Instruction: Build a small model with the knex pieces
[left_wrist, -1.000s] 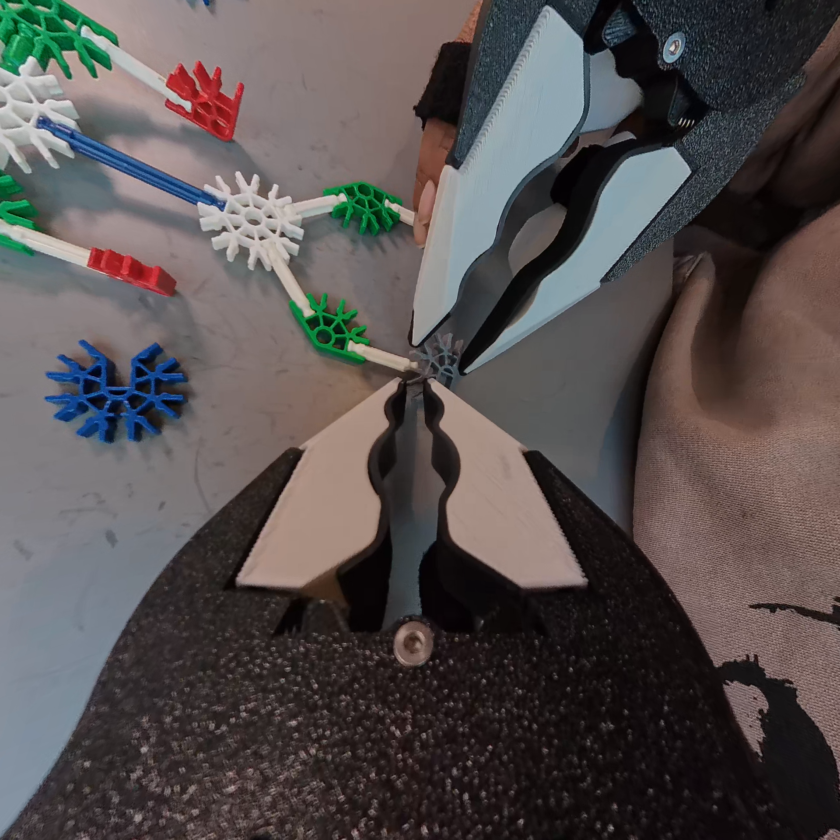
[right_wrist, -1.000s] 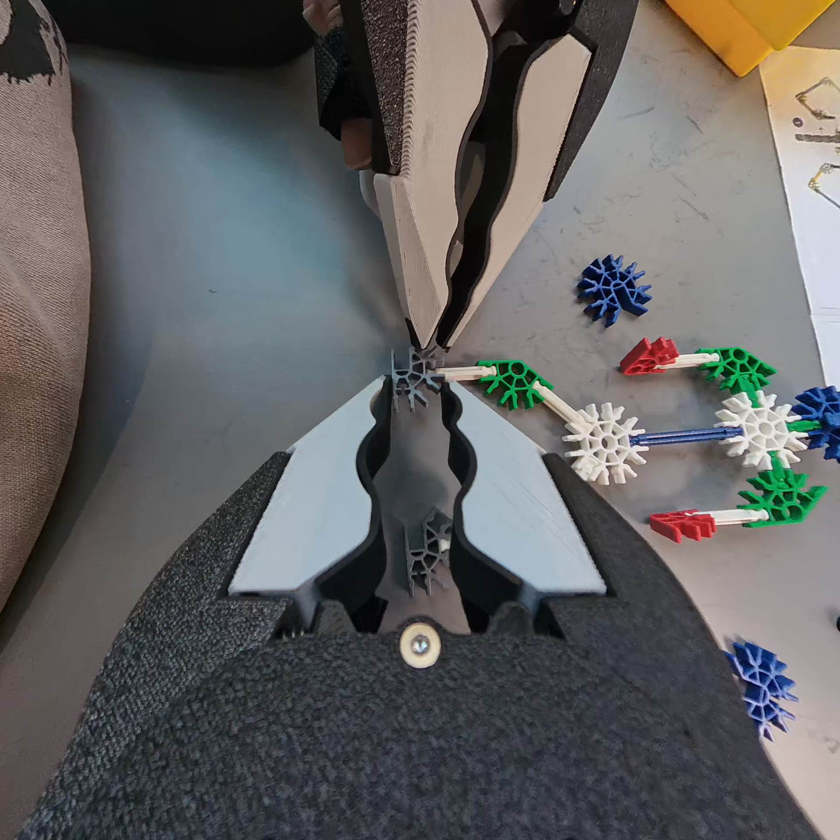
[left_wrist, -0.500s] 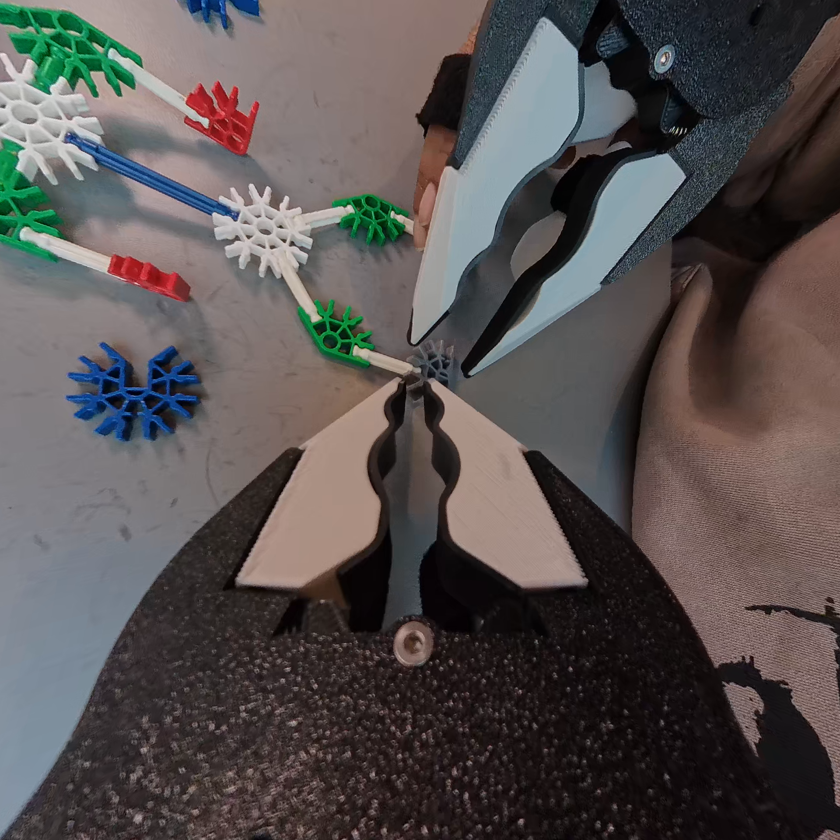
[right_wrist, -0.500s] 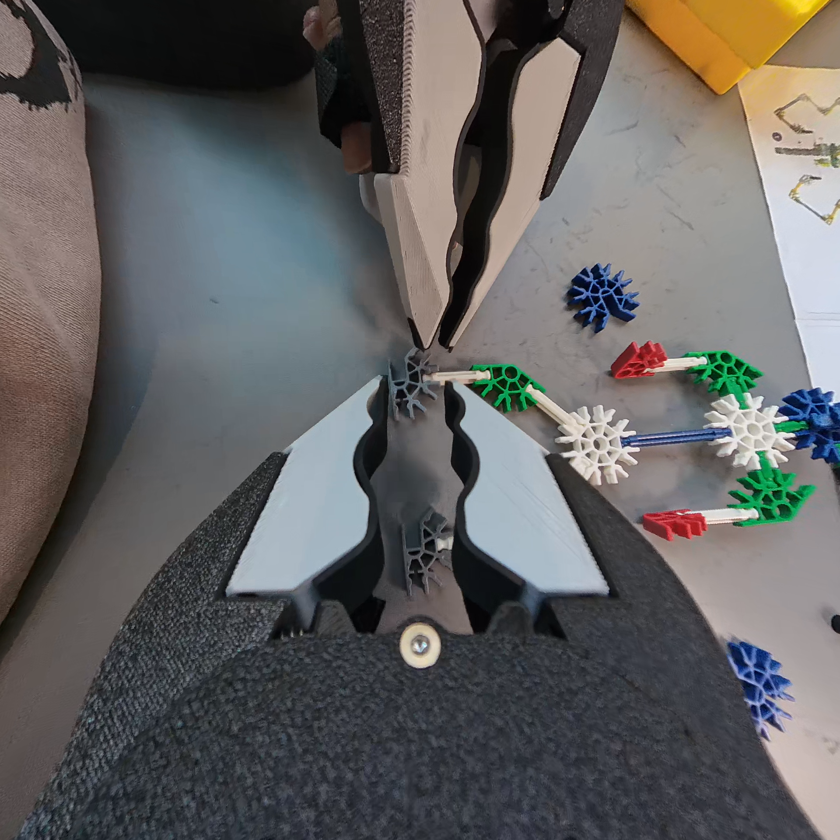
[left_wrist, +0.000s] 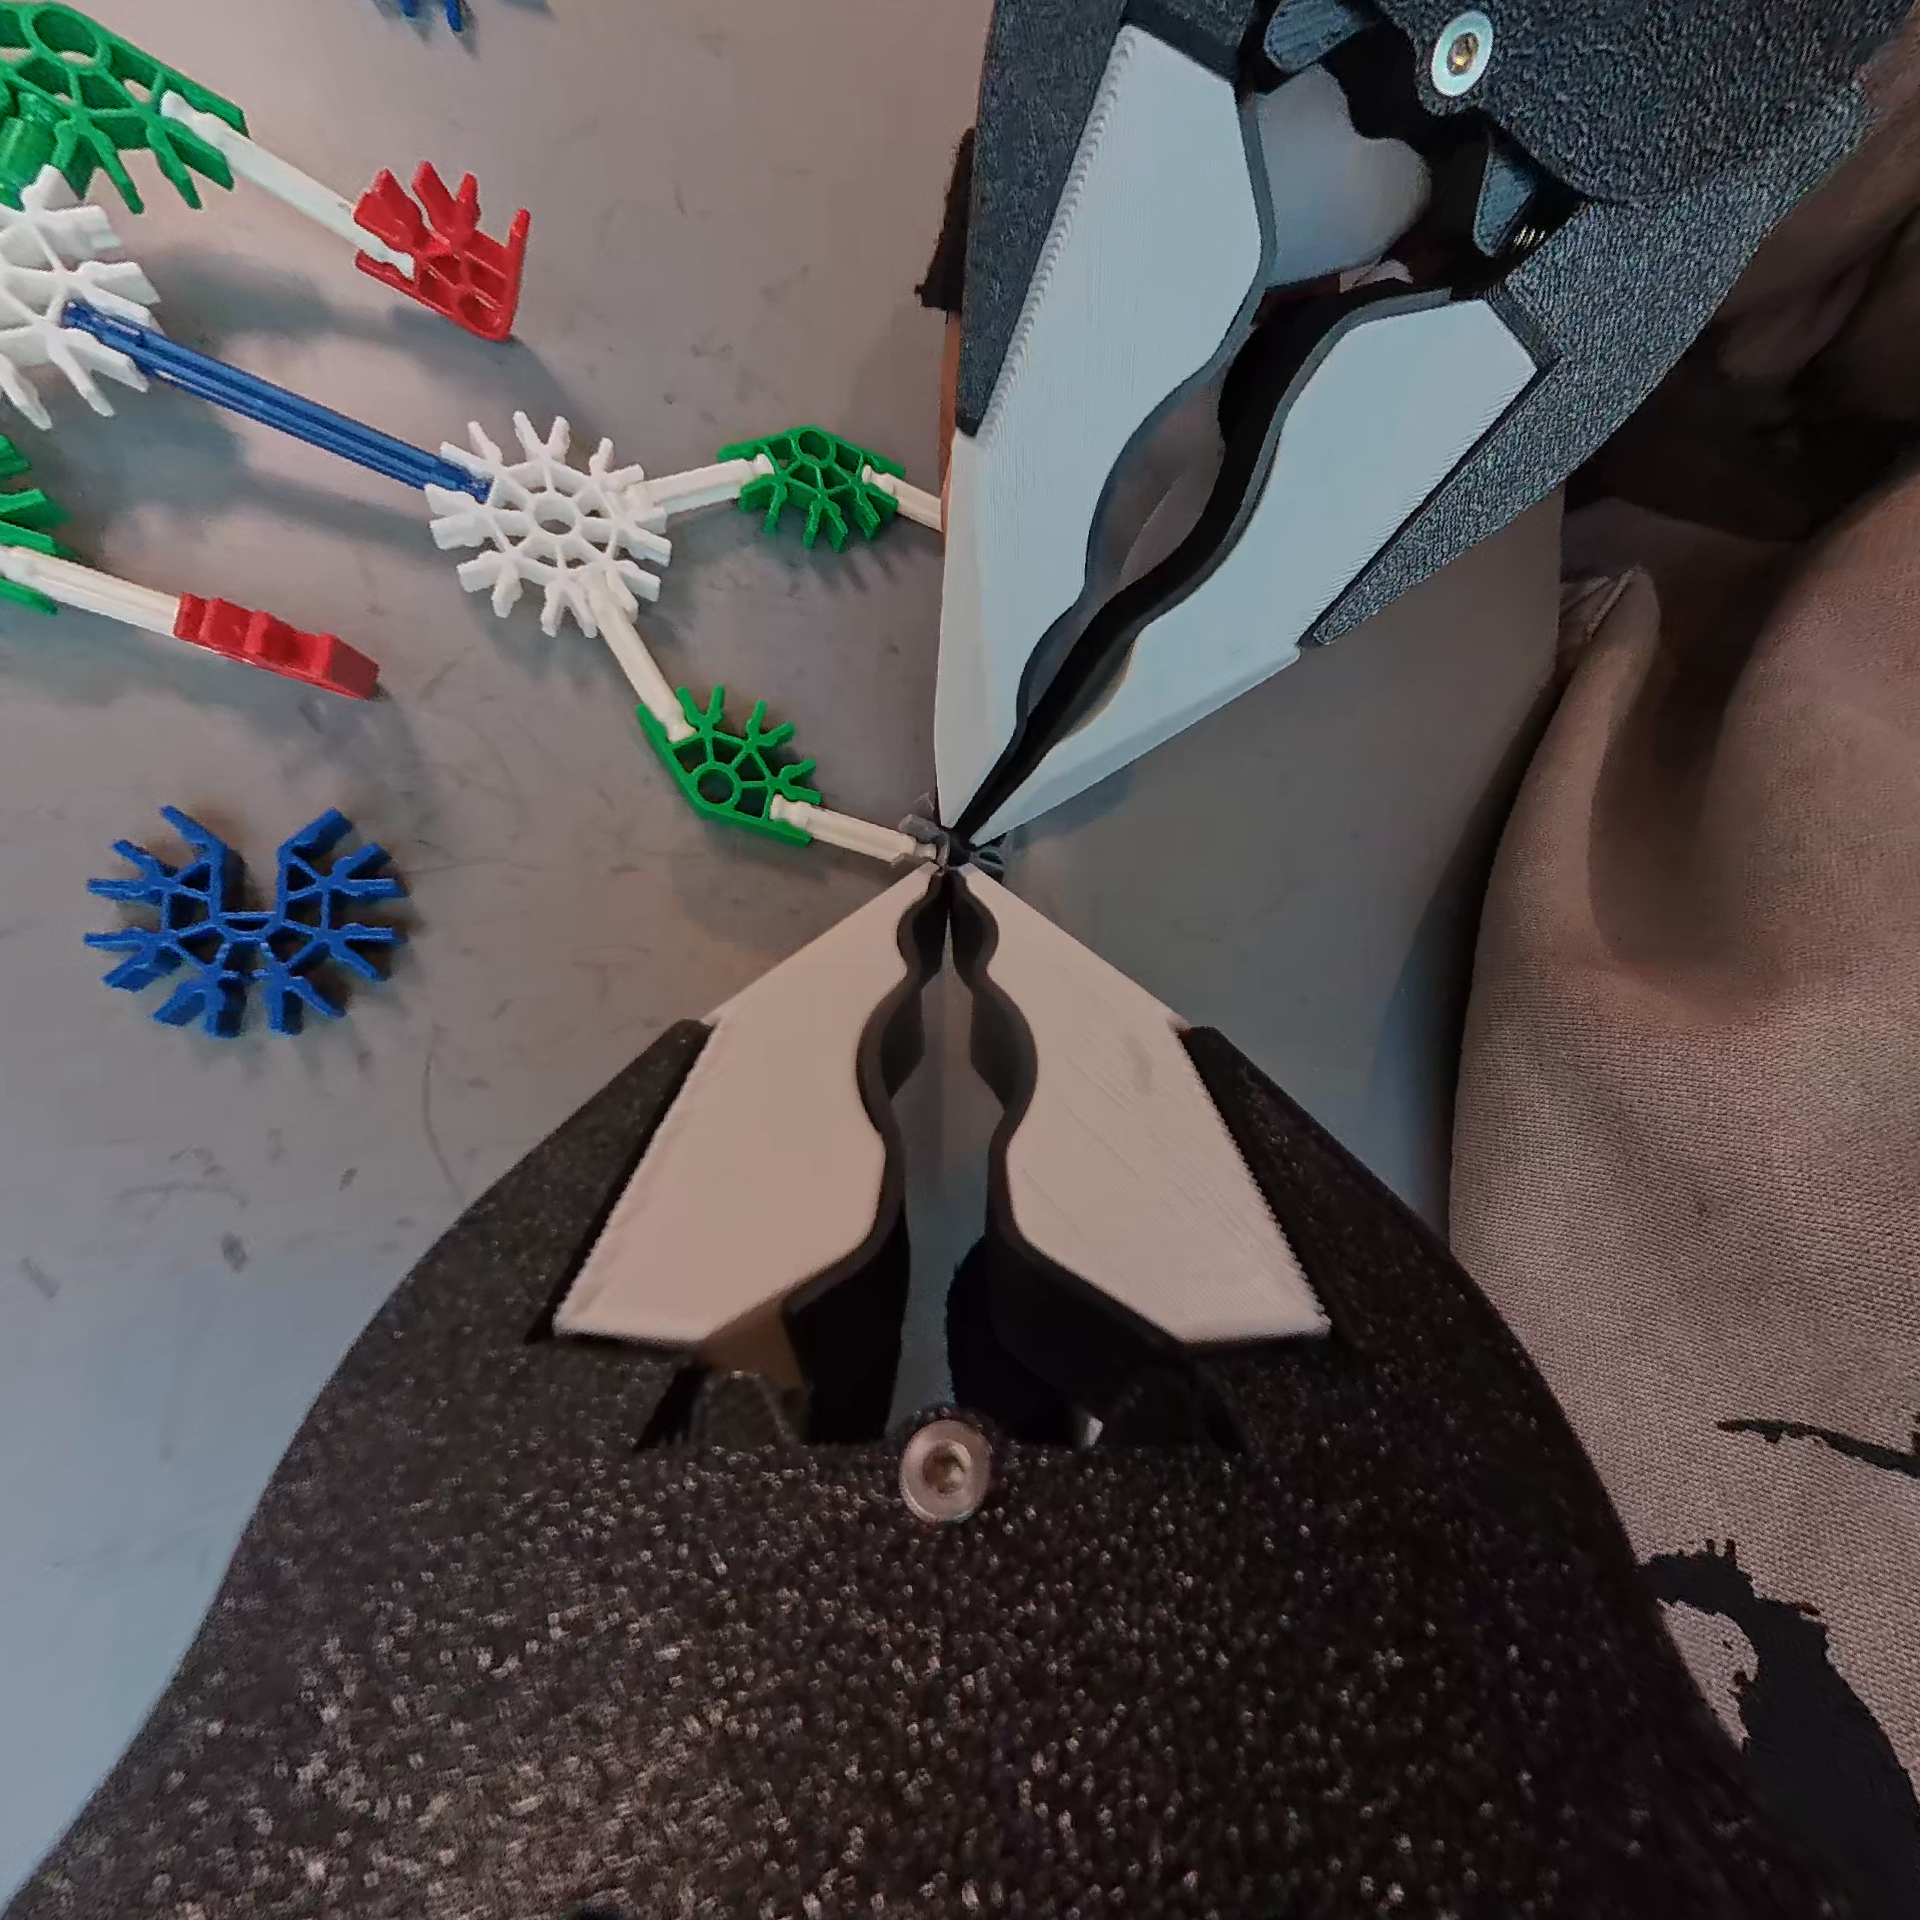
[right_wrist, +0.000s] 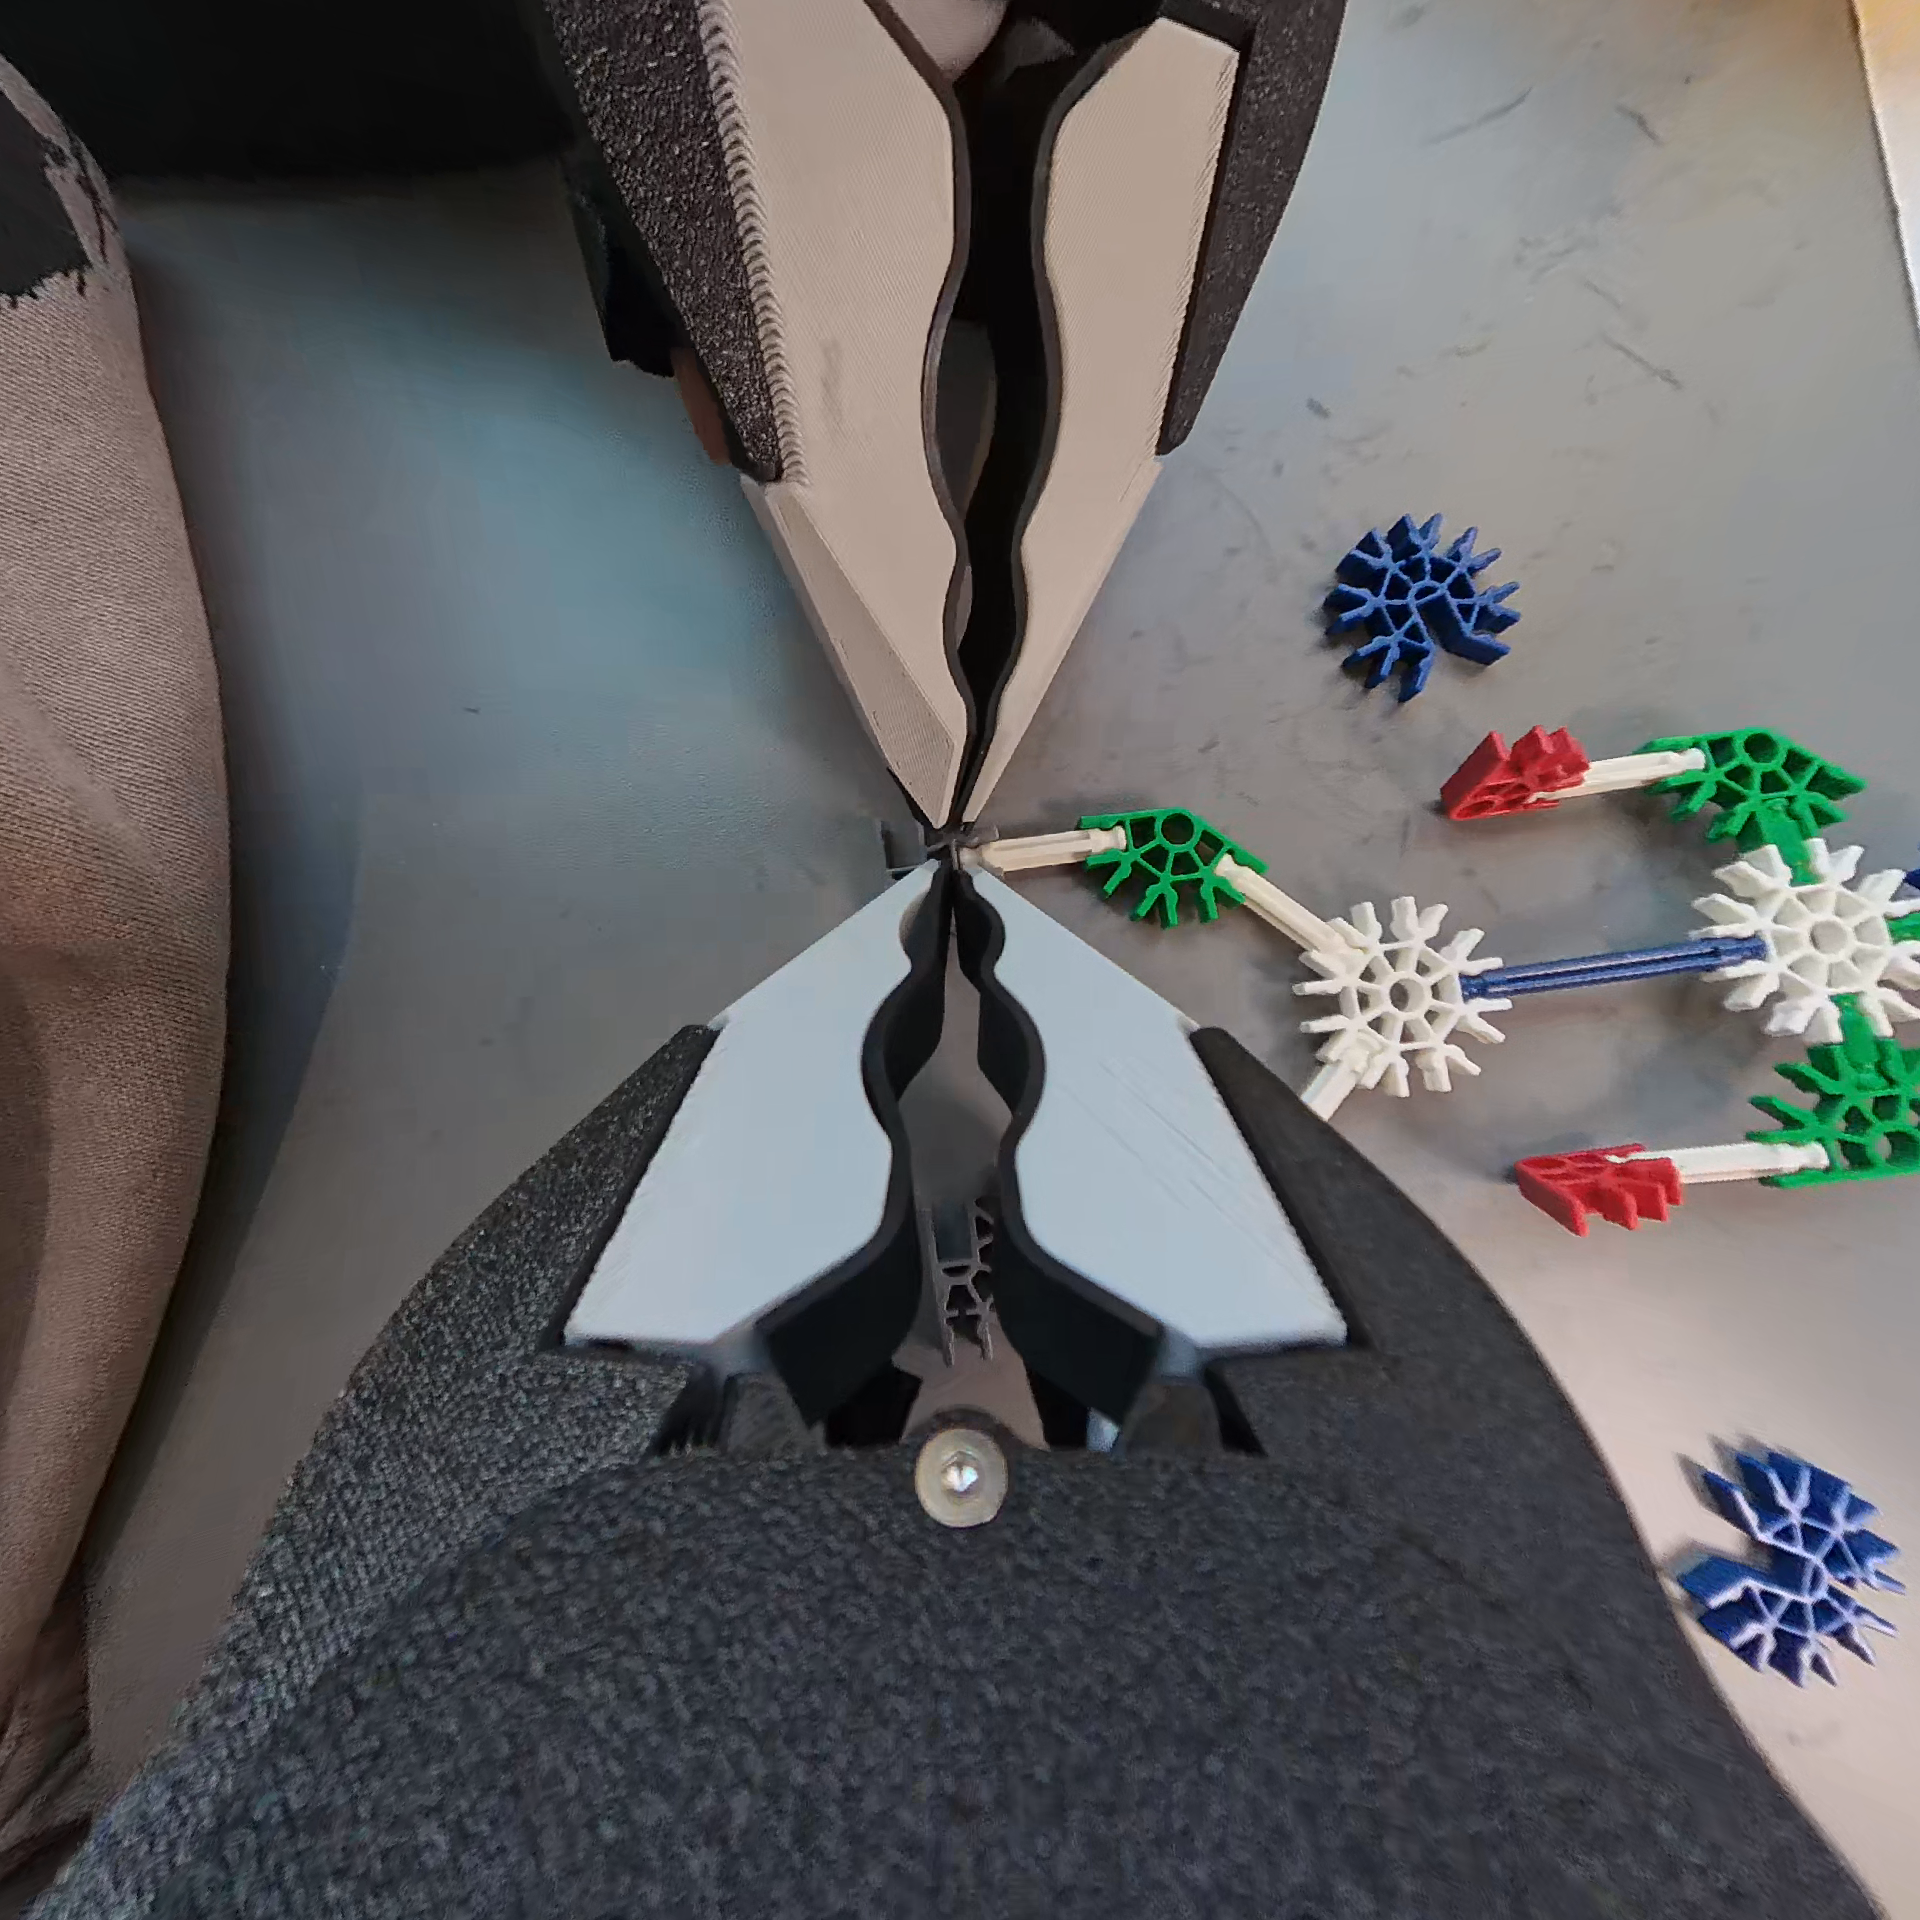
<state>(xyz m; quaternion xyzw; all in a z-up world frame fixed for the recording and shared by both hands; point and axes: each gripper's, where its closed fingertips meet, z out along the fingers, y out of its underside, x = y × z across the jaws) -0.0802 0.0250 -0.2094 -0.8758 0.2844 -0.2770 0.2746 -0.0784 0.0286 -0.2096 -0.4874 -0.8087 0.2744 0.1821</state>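
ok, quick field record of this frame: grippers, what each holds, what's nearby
left gripper: shut on grey connector
right gripper: shut on the same grey connector, from the opposite side
connector link: joined by white rod to green connector
nearby: white snowflake, blue rod, loose blue connector
surface: grey table

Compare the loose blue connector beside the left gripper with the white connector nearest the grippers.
The blue connector lies loose, no rods in it; the white connector has a blue rod and two white rods plugged in. Blue's rim has an open notch; white is a full ring of teeth. Both lie flat on the table.
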